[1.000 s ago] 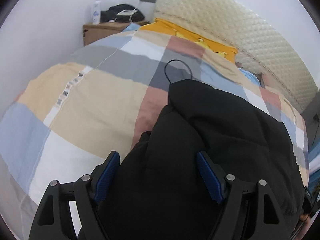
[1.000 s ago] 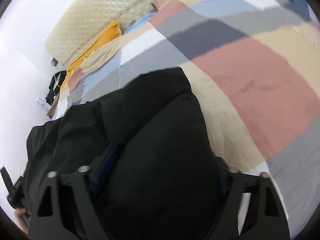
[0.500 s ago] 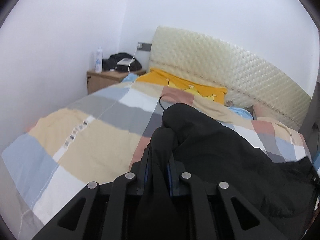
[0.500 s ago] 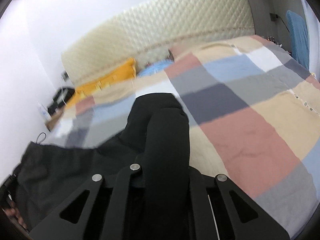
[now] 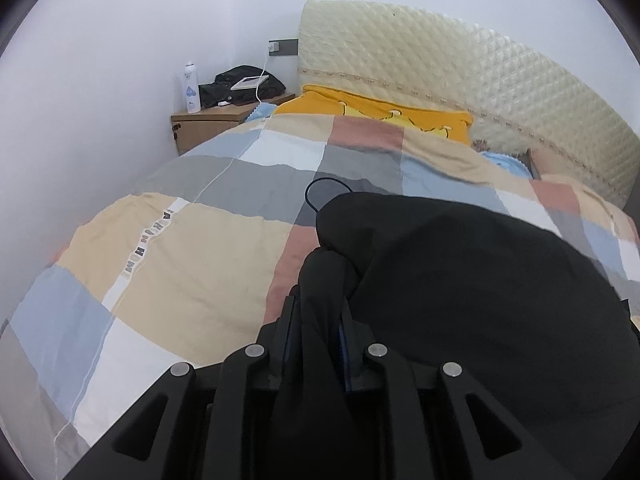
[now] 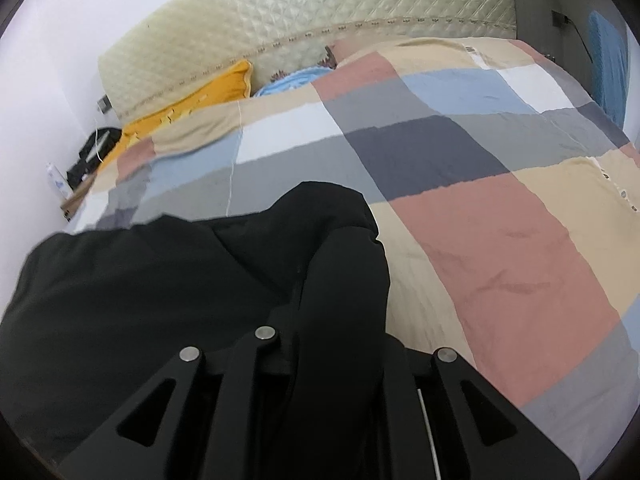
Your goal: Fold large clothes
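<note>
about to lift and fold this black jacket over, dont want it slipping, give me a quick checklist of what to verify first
1. Left gripper has fabric between its pads: ok, a bunched fold of the black jacket is pinched, though the jaws are easing open slightly.
2. Right gripper has fabric: ok, a thick fold of the jacket fills its jaws, also easing open slightly.
3. Jacket hangs free between the two grips: cannot tell, its lower part is out of view.
4. Thin black cord loop clear of the grip: ok, it lies on the checked quilt beyond the jacket.
5. Quilt not caught in either grip: ok, only black fabric is pinched.
</note>
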`<act>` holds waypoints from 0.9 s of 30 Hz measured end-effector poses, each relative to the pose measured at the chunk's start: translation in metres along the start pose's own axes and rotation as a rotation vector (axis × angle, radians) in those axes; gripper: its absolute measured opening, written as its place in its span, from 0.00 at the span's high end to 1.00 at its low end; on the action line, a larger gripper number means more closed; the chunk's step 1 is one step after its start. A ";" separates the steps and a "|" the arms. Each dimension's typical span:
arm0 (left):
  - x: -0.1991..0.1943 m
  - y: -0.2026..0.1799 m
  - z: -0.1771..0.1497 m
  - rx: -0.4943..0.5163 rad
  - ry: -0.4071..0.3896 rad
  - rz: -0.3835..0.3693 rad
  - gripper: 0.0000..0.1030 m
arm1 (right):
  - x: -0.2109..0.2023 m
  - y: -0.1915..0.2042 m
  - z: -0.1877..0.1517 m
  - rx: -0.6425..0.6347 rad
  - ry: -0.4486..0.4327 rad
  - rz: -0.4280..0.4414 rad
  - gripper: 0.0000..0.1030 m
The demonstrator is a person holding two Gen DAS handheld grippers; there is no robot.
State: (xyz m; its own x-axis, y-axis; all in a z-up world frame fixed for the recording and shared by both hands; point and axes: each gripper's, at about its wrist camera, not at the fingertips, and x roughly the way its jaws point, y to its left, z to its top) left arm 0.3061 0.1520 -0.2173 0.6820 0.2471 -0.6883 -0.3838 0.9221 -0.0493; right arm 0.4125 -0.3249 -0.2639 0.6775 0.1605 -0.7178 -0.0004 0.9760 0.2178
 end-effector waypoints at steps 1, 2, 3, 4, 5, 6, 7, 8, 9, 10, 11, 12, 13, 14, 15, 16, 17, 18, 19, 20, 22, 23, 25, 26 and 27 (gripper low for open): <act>0.000 -0.001 0.000 -0.001 -0.001 0.000 0.82 | 0.001 0.000 -0.001 0.001 0.004 0.000 0.87; -0.001 0.000 0.000 -0.006 -0.004 -0.008 0.82 | 0.001 -0.001 -0.001 0.004 0.006 0.001 0.87; 0.000 0.000 0.000 -0.009 -0.004 -0.014 0.81 | 0.001 -0.003 -0.001 0.013 0.011 0.002 0.86; 0.000 0.001 -0.001 -0.011 -0.003 -0.018 0.81 | -0.001 -0.005 -0.002 0.022 0.015 0.007 0.86; 0.000 0.002 -0.002 -0.014 -0.003 -0.023 0.79 | -0.003 -0.007 -0.002 0.032 0.016 0.014 0.86; 0.000 0.003 -0.003 -0.016 -0.002 -0.021 0.78 | -0.004 -0.009 -0.003 0.042 0.020 0.018 0.86; 0.000 0.003 -0.002 -0.019 0.002 -0.013 0.75 | -0.005 -0.009 -0.004 0.048 0.024 0.021 0.83; 0.000 0.003 -0.001 -0.021 0.011 -0.001 0.71 | -0.007 -0.010 -0.005 0.056 0.023 0.021 0.82; 0.000 0.002 0.000 -0.016 0.022 0.018 0.68 | -0.010 -0.011 -0.005 0.061 0.020 0.019 0.82; -0.001 0.004 0.002 -0.019 0.026 0.024 0.61 | -0.013 -0.010 -0.005 0.062 0.019 0.011 0.81; -0.004 0.006 0.004 -0.031 0.024 0.018 0.54 | -0.017 -0.011 -0.004 0.068 0.023 0.003 0.81; -0.010 0.008 0.005 -0.048 0.016 0.003 0.50 | -0.019 -0.012 -0.003 0.082 0.030 0.006 0.80; -0.016 0.011 0.006 -0.055 0.004 -0.009 0.42 | -0.023 -0.013 -0.002 0.095 0.032 0.011 0.75; -0.024 0.011 0.007 -0.051 -0.014 -0.002 0.32 | -0.030 -0.015 -0.001 0.110 0.027 0.012 0.69; -0.033 0.008 0.006 -0.023 -0.032 0.024 0.27 | -0.037 -0.017 -0.001 0.125 0.013 0.001 0.46; -0.040 0.005 0.006 0.006 -0.045 0.034 0.24 | -0.045 -0.019 -0.001 0.137 -0.008 -0.010 0.19; -0.050 0.000 0.004 0.055 -0.063 0.037 0.24 | -0.057 -0.021 -0.003 0.151 -0.034 -0.019 0.10; -0.059 -0.004 0.002 0.090 -0.073 0.041 0.24 | -0.066 -0.024 -0.005 0.162 -0.050 -0.020 0.08; -0.070 -0.009 -0.001 0.129 -0.087 0.046 0.24 | -0.076 -0.026 -0.009 0.174 -0.053 -0.012 0.08; -0.079 -0.013 -0.002 0.152 -0.091 0.042 0.23 | -0.083 -0.028 -0.012 0.182 -0.046 -0.008 0.08; -0.103 -0.021 -0.004 0.185 -0.087 0.004 0.23 | -0.103 -0.029 -0.019 0.180 -0.047 0.003 0.08; -0.121 -0.027 -0.005 0.198 -0.093 -0.013 0.24 | -0.117 -0.026 -0.020 0.163 -0.059 -0.007 0.08; -0.156 -0.038 -0.005 0.219 -0.122 -0.062 0.23 | -0.149 -0.021 -0.020 0.144 -0.106 -0.020 0.08; -0.174 -0.043 -0.004 0.222 -0.134 -0.092 0.23 | -0.169 -0.017 -0.020 0.135 -0.135 -0.026 0.08; -0.195 -0.048 -0.002 0.225 -0.144 -0.127 0.23 | -0.186 -0.012 -0.018 0.124 -0.160 -0.026 0.08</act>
State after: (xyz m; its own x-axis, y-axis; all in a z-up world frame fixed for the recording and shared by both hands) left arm 0.1899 0.0593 -0.0819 0.8036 0.1500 -0.5759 -0.1529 0.9873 0.0438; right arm 0.2729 -0.3635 -0.1451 0.7844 0.1001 -0.6122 0.1030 0.9522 0.2877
